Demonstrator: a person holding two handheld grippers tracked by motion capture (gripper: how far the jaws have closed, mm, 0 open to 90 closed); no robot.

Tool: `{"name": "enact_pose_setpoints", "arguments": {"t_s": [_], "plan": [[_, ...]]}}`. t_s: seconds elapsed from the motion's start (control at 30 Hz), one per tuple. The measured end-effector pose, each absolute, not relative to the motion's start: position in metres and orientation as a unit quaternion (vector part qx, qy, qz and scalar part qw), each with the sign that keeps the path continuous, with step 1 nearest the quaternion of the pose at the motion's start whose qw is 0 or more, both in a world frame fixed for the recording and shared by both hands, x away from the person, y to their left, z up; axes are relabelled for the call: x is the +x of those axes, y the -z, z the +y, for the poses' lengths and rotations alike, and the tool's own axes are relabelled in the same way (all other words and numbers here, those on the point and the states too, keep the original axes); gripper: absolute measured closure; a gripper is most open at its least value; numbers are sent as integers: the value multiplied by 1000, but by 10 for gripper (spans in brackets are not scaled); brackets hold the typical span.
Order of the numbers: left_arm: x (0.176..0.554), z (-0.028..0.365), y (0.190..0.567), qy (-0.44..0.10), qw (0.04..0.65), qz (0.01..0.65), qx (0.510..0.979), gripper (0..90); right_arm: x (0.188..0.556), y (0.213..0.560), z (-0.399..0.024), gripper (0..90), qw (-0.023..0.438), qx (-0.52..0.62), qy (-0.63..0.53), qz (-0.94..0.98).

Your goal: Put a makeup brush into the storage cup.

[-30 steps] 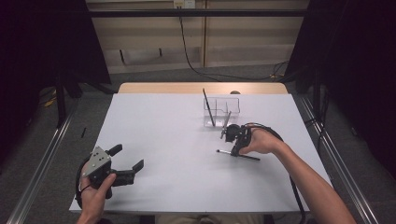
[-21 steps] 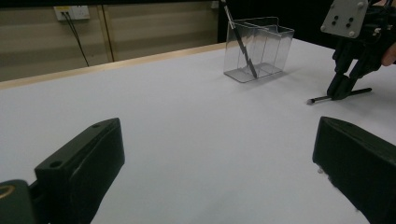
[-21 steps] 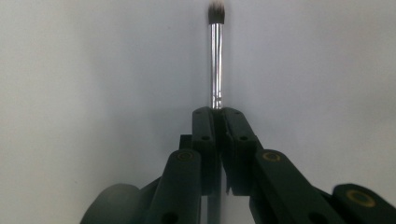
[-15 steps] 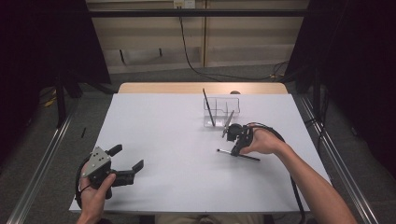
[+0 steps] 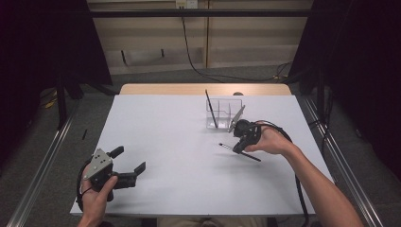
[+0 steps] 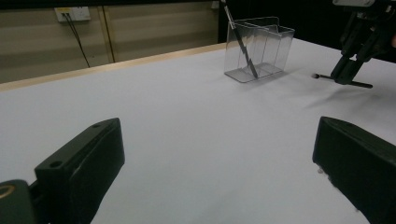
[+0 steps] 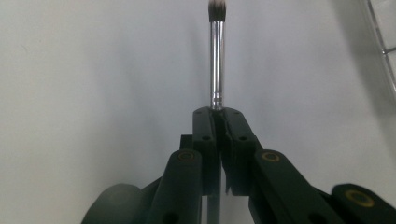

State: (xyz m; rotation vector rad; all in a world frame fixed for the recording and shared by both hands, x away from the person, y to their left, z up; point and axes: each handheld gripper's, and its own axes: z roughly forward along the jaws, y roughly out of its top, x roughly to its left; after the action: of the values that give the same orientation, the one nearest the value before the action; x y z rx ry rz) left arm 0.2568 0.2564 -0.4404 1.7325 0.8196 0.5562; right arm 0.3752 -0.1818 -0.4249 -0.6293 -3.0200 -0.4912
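A thin make-up brush [image 5: 239, 152] with a silver ferrule and dark bristles [image 7: 216, 46] sits in my right gripper [image 5: 239, 147], which is shut on its handle just above the white table [image 5: 179, 142]. In the right gripper view the brush runs straight up from between the closed jaws. A clear plastic organiser [image 5: 225, 113] stands behind that gripper with another dark brush [image 5: 211, 109] leaning in it. My left gripper [image 5: 127, 163] rests at the table's front left, jaws wide open with nothing between them. The left gripper view shows the organiser [image 6: 259, 49] and the right gripper [image 6: 348, 70] far off.
A wooden strip [image 5: 203, 89] edges the table's far side. Metal rails [image 5: 42, 156] run along the floor on both sides. A black cable [image 5: 299, 189] trails back from the right gripper along the forearm.
The right gripper with the brush has shifted only slightly. The left gripper has kept still.
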Motion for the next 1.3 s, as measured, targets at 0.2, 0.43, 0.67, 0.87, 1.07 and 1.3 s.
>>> {"name": "enact_pose_setpoints", "arguments": {"t_s": [0.2, 0.43, 0.67, 0.87, 1.07, 1.3], "plan": [[256, 257, 441, -234, 542, 349, 727, 23, 374, 420, -190, 849, 8, -212, 173, -962], [257, 256, 440, -234, 542, 346, 729, 23, 373, 409, -199, 849, 0, -223, 206, -953], [257, 257, 440, -234, 543, 347, 728, 22, 372, 399, -205, 849, -24, -228, 244, -942], [256, 257, 440, -234, 544, 348, 727, 22, 371, 393, -212, 848, -35, -241, 287, -926], [256, 257, 440, -234, 543, 348, 728, 22, 369, 393, -221, 849, -58, -264, 320, -908], [256, 256, 440, -234, 543, 349, 727, 22, 362, 391, -224, 848, -84, -282, 372, -881]]}}
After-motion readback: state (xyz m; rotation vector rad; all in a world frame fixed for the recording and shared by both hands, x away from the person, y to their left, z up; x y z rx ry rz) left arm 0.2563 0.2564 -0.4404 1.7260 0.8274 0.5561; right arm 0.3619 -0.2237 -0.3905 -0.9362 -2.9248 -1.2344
